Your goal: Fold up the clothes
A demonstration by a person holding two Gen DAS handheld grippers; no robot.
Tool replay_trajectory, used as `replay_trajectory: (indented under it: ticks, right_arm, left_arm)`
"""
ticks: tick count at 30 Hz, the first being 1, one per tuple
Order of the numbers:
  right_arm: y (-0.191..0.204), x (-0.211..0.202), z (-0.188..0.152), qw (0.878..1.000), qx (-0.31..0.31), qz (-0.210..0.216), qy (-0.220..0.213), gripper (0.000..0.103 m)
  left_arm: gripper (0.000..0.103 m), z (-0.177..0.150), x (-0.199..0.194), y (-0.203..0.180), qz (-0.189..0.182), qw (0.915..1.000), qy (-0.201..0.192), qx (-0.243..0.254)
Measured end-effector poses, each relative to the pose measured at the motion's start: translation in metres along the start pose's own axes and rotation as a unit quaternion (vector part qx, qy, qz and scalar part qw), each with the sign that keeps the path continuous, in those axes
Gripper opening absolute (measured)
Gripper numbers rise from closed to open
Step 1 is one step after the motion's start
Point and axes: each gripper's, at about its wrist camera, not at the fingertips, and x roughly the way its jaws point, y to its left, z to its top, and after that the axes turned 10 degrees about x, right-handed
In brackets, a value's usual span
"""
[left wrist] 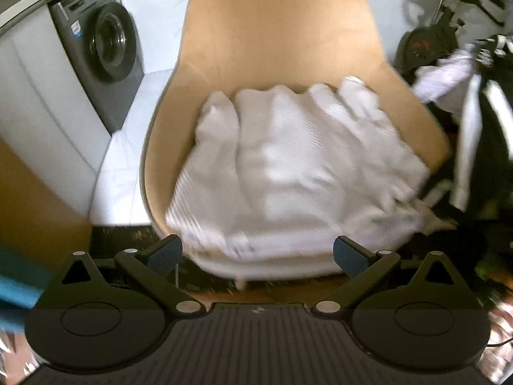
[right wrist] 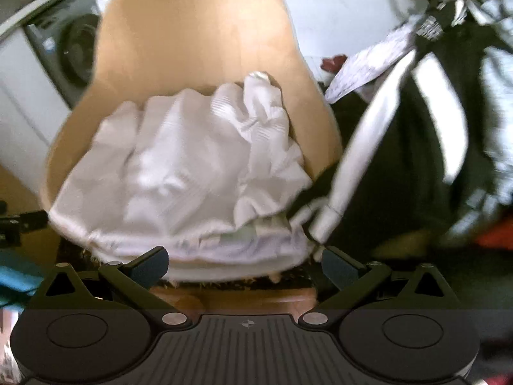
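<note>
A white ribbed garment (left wrist: pixel 288 173) lies bunched on the seat of a tan wooden shell chair (left wrist: pixel 279 32); the right wrist view shows the same garment (right wrist: pixel 179 173) and chair (right wrist: pixel 192 32). My left gripper (left wrist: pixel 258 256) stands open just in front of the garment's near edge, holding nothing. In its own view my right gripper (right wrist: pixel 245 264) is open too, level with the garment's front hem, with nothing between the pads. Both views are motion-blurred.
A grey front-loading washing machine (left wrist: pixel 102 48) stands at the left under a counter. A black garment with white stripes (right wrist: pixel 400 147) hangs or lies right of the chair. A blue object (left wrist: pixel 16 288) sits at the lower left. The floor is white tile.
</note>
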Motion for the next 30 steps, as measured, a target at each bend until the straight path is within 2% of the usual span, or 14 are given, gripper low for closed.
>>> replay_trajectory:
  ticks: [2, 6, 10, 13, 20, 30]
  right_arm:
    - [0.001, -0.040, -0.019, 1.000, -0.007, 0.001, -0.014, 0.102]
    - [-0.002, -0.111, -0.056, 0.999, -0.007, 0.011, -0.041, 0.102]
    - [-0.011, -0.159, -0.086, 0.999, 0.010, 0.013, -0.051, 0.102]
    - [-0.013, -0.180, -0.105, 0.998, 0.016, 0.011, -0.055, 0.102]
    - [-0.013, -0.215, -0.135, 0.994, 0.032, -0.010, -0.102, 0.102]
    - [-0.007, -0.236, -0.156, 0.992, 0.049, -0.043, -0.106, 0.102]
  left_arm:
    - [0.102, -0.021, -0.043, -0.009, -0.004, 1.0000, -0.002, -0.004]
    - [0.102, -0.046, -0.088, -0.045, -0.002, 0.9998, 0.002, 0.019]
    - [0.102, -0.062, -0.132, -0.066, -0.013, 0.9992, -0.006, 0.037]
    - [0.102, -0.069, -0.159, -0.072, -0.005, 0.9986, -0.023, 0.047]
    - [0.102, -0.088, -0.181, -0.077, 0.006, 0.9981, -0.037, 0.048]
    - [0.102, -0.099, -0.181, -0.079, -0.027, 0.9968, -0.038, 0.065]
